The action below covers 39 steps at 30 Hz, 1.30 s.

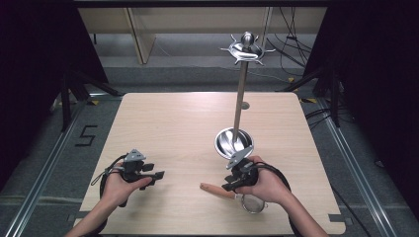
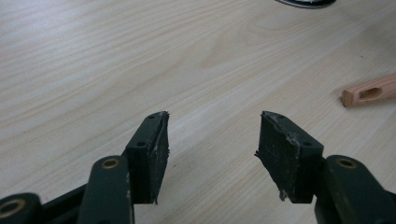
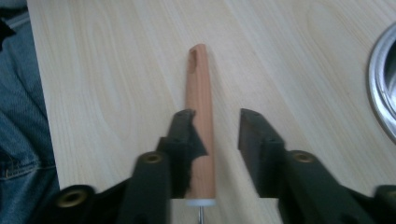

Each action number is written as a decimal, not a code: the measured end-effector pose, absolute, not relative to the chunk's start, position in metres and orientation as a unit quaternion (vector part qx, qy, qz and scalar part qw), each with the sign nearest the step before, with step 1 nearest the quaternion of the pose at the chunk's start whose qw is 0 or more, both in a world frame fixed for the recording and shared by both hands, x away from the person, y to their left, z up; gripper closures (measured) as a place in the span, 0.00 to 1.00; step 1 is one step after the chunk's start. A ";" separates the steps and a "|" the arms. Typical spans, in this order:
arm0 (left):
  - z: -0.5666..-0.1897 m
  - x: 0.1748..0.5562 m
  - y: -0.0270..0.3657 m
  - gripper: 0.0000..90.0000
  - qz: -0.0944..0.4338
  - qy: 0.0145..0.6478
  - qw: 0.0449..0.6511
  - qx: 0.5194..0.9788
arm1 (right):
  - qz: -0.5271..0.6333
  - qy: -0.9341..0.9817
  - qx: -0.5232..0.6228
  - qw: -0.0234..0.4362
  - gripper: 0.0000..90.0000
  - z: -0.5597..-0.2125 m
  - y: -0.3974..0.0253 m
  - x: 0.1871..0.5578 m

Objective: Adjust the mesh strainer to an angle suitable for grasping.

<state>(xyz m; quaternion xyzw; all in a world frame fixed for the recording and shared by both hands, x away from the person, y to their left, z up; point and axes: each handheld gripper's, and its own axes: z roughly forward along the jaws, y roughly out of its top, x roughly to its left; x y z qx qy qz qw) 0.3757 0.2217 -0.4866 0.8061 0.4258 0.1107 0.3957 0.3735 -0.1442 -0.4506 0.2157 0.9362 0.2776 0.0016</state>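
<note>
Where the high view looks down on the pale wooden table (image 1: 163,123), the left gripper (image 1: 157,176) sits low at the near left, held in a hand, nothing between its jaws. Right gripper (image 1: 228,186) hangs over the round-ended wooden handle of a small metal mesh strainer (image 1: 216,190); mesh bowl shows under the right hand (image 1: 269,185). Tall steel hook stand with dished round base (image 1: 233,140) just beyond.

Left gripper view: jaws wide apart, bare table between them; handle tip lies well off to the right.

Right gripper view: jaws half open, straddling the handle (image 3: 199,126). Left pad (image 3: 187,140) overlaps the wood's edge, contact uncertain; right pad stands clear. Handle lies flat on the table, not clamped.
</note>
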 end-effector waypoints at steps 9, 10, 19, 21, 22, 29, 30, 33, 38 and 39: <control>-0.487 0.376 0.219 0.47 0.112 0.424 0.400 0.805 | 0.245 0.954 0.172 -0.007 1.00 -0.456 -0.110 0.366; -0.486 0.376 0.220 0.47 0.114 0.421 0.396 0.808 | 0.238 0.956 0.171 -0.009 1.00 -0.459 -0.106 0.366; -0.487 0.376 0.219 0.47 0.113 0.419 0.396 0.809 | 0.178 0.969 0.173 0.004 1.00 -0.469 -0.080 0.363; -0.487 0.377 0.219 0.47 0.113 0.419 0.396 0.809 | 0.175 0.968 0.178 0.004 1.00 -0.472 -0.075 0.366; -0.487 0.377 0.219 0.47 0.113 0.419 0.396 0.809 | 0.175 0.968 0.178 0.004 1.00 -0.472 -0.075 0.366; -0.487 0.376 0.218 0.46 0.116 0.425 0.394 0.806 | 0.170 0.964 0.205 0.011 1.00 -0.478 -0.069 0.377; -0.487 0.376 0.218 0.46 0.115 0.425 0.394 0.806 | 0.173 0.966 0.195 0.007 1.00 -0.480 -0.069 0.380; -0.488 0.377 0.218 0.46 0.112 0.423 0.399 0.806 | 0.172 0.964 0.202 0.009 1.00 -0.481 -0.068 0.383; -0.487 0.378 0.219 0.46 0.115 0.421 0.391 0.810 | 0.181 0.958 0.222 0.012 1.00 -0.484 -0.069 0.393; -0.487 0.378 0.219 0.46 0.115 0.421 0.391 0.810 | 0.181 0.958 0.222 0.012 1.00 -0.484 -0.069 0.393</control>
